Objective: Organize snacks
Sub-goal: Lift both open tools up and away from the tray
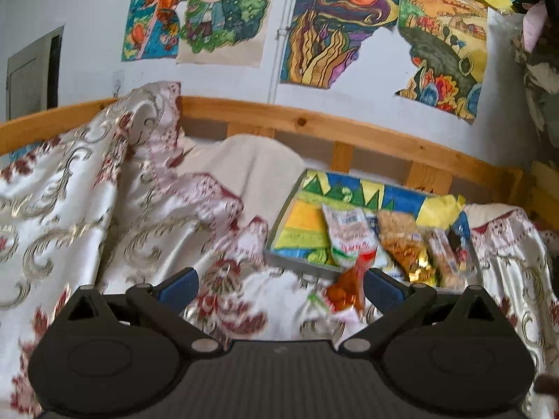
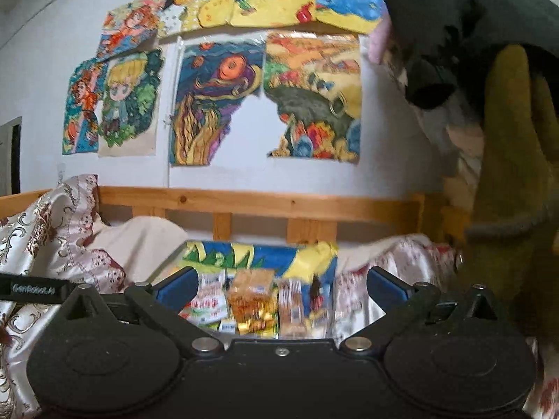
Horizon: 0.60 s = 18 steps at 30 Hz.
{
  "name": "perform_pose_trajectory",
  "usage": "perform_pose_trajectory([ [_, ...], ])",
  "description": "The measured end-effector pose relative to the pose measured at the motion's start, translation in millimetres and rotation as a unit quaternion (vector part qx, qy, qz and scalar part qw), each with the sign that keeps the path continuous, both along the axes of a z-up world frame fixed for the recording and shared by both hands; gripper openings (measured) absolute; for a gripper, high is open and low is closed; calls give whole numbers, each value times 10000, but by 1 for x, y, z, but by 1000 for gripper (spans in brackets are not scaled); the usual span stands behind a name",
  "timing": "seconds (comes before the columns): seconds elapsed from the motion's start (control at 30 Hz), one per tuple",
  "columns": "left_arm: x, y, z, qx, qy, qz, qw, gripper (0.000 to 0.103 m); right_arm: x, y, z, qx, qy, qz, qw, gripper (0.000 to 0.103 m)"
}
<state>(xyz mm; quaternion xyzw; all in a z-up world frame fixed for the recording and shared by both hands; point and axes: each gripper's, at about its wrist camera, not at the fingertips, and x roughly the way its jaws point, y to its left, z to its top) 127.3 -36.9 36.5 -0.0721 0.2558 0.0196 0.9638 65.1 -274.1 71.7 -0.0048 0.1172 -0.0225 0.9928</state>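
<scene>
Snacks lie in a row on a shallow tray [image 1: 279, 230], a flat rectangle with a grey rim and a floor painted in yellow, green and blue shapes. Seen from the left claw [image 1: 281, 284], the tray sits ahead and to the right of its blue-padded fingers, resting on the bed. Four packets can be counted on it, though motion blur softens their edges: a white crinkly pouch with red print [image 1: 349, 234], a clear bag of golden-brown pieces with shiny gold foil at its end [image 1: 401, 244], a narrow tan-and-white wrapper [image 1: 445, 255], and a dark packet [image 1: 457, 237] at the far right. A fifth, an orange glossy bag [image 1: 349, 286], lies off the tray on the bedcover, just beside the inner face of the left claw's right finger; whether it touches the pad cannot be told. Both fingers of that claw stand wide apart, gripping nothing.

The right claw [image 2: 281, 288] also stands spread and empty, with the tray straight ahead between its fingers. The bedcover [image 1: 70, 192] is satiny, cream with gold scrolls and maroon flowers, heaped in folds to the left. A pine slatted rail [image 1: 314, 122] runs behind, beneath several coloured drawings [image 1: 325, 35] on the wall.
</scene>
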Motion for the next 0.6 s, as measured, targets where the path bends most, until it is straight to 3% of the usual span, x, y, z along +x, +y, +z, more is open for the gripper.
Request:
perform_pose_trajectory([
  [0.27,-25,-8,-19,115,207,-113,9997,102,-21,8,-27,271,458,-131,9985,102],
  [0.6,-35,-15,-31,231,420,-171,9987,102,-29,19,-48,249,876,-115,9958,102],
])
